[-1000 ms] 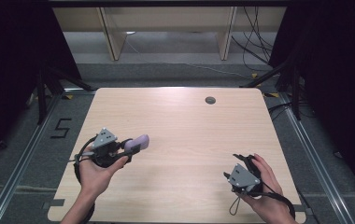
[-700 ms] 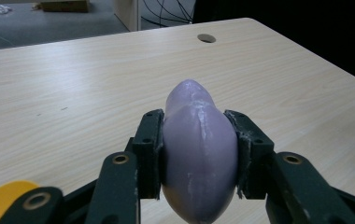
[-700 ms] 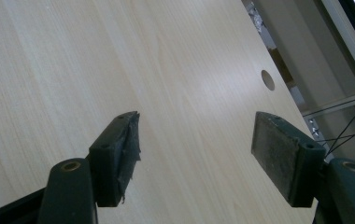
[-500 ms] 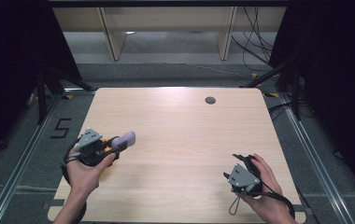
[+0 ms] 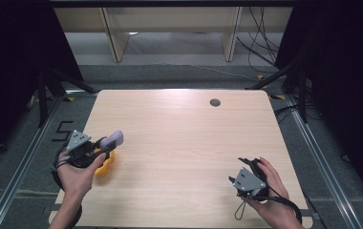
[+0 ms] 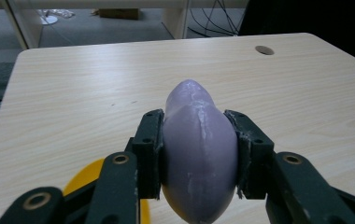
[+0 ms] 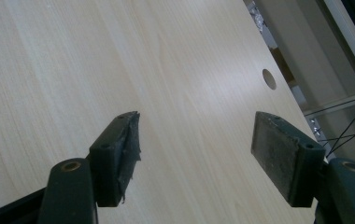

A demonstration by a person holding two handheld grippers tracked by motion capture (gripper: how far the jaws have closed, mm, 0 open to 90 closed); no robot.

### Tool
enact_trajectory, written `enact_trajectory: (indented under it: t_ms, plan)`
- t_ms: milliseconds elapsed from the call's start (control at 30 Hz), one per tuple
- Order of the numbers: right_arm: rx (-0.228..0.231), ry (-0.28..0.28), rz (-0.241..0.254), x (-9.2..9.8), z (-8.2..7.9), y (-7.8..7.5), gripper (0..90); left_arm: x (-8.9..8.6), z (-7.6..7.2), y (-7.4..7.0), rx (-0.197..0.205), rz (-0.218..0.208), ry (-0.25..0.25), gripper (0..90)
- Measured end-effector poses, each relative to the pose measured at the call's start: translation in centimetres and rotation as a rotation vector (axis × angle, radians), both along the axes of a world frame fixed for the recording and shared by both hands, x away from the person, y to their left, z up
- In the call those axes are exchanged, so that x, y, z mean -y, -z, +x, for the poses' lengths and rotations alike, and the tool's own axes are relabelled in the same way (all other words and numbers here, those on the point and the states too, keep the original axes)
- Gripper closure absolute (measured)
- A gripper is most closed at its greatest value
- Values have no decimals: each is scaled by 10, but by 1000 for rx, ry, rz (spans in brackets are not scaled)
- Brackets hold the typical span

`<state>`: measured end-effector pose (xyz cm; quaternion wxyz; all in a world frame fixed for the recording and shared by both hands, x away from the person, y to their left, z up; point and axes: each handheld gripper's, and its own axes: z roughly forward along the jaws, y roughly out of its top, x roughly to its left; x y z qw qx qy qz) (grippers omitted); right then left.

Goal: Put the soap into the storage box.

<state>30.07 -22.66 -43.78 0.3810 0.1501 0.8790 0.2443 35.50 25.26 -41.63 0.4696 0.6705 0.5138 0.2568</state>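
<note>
- A smooth purple egg-shaped object [image 6: 199, 158] is clamped between the two black jaws of the left tongs [image 5: 104, 149]; in the left gripper view the pads are seen pressed against both of its flanks, with its narrower end pointing away from the camera.
- The object is held clear of the counter [image 5: 179, 138], near the counter's left edge and towards the person's side, as the high view shows.
- A yellow dish-like thing [image 5: 104, 165] lies on the counter just below and beside the left tongs; only a curved yellow rim [image 6: 80, 179] is seen beneath the jaws in the left gripper view, so its exact kind cannot be told.
- The right tongs [image 5: 245, 172] are held in the person's hand at the near right corner of the counter, with the jaws standing wide apart and nothing between them; bare wood grain is seen past the pads in the right gripper view.
- A round cable hole [image 5: 215, 102] is set in the far part of the counter, well apart from both tongs.
- As a judgement: the grasp and lift are done, and the purple object is not yet set down. What is left appears to be lowering it onto the yellow thing and releasing it.
</note>
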Motion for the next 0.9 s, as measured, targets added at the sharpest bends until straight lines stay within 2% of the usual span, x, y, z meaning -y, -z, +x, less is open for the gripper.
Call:
enact_trajectory:
  t_ms: [67,133,300,633,900]
  plan:
    - [5,1,-1,0,0,0,332,-6,-1,5,-2,5,-33,587]
    - [5,0,-2,0,0,0,332,-8,-2,6,-5,12,-39,587]
    - [9,-2,-3,0,1,0,333,-21,-6,17,-13,23,-104,587]
    - [-1,4,-3,0,1,0,332,-32,-7,34,-40,33,-152,587]
    - [-8,10,6,-1,0,1,332,-26,-4,48,-63,69,-170,586]
